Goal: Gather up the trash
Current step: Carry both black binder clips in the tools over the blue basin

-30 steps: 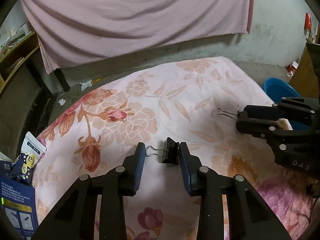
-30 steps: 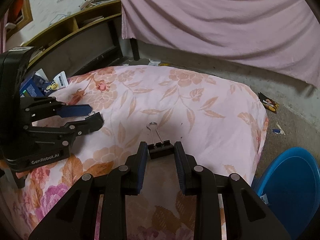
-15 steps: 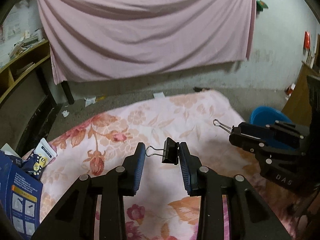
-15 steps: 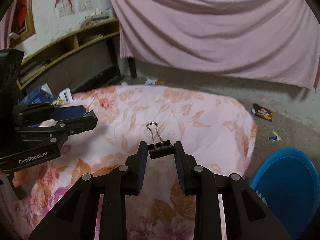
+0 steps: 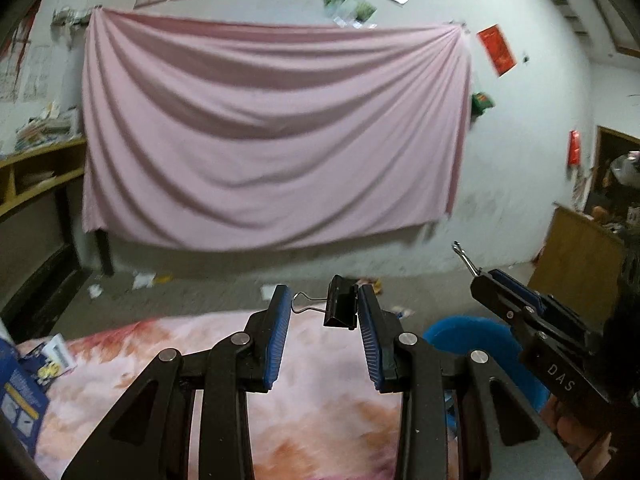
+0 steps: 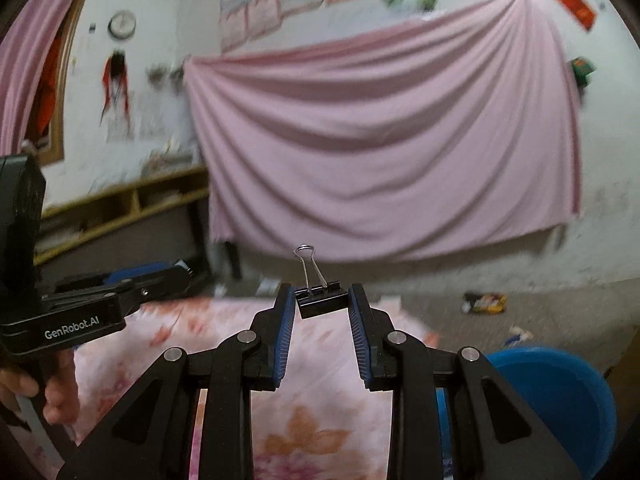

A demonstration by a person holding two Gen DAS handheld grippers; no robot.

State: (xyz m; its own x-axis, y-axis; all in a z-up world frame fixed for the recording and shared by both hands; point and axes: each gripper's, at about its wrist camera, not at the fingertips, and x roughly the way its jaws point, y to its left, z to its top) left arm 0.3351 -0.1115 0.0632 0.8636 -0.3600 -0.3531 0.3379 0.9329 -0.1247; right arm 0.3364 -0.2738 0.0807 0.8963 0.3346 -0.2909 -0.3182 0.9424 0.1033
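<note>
With the left gripper (image 5: 324, 312) and right gripper (image 6: 322, 308) jaws each clenched on 1 binder clip (image 5: 341, 307), a slick clip could twist free before reaching the blue bin (image 6: 560, 392).

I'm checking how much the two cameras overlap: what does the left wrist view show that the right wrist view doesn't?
Only the left wrist view: the left gripper with its binder clip lying sideways between the pads, and a blue box at the left edge.

Only the right wrist view: a wall clock, a snack wrapper on the floor, and the hand holding the left gripper.

Both: the pink sheet, floral cloth, blue bin, and the right gripper holding an upright binder clip.
</note>
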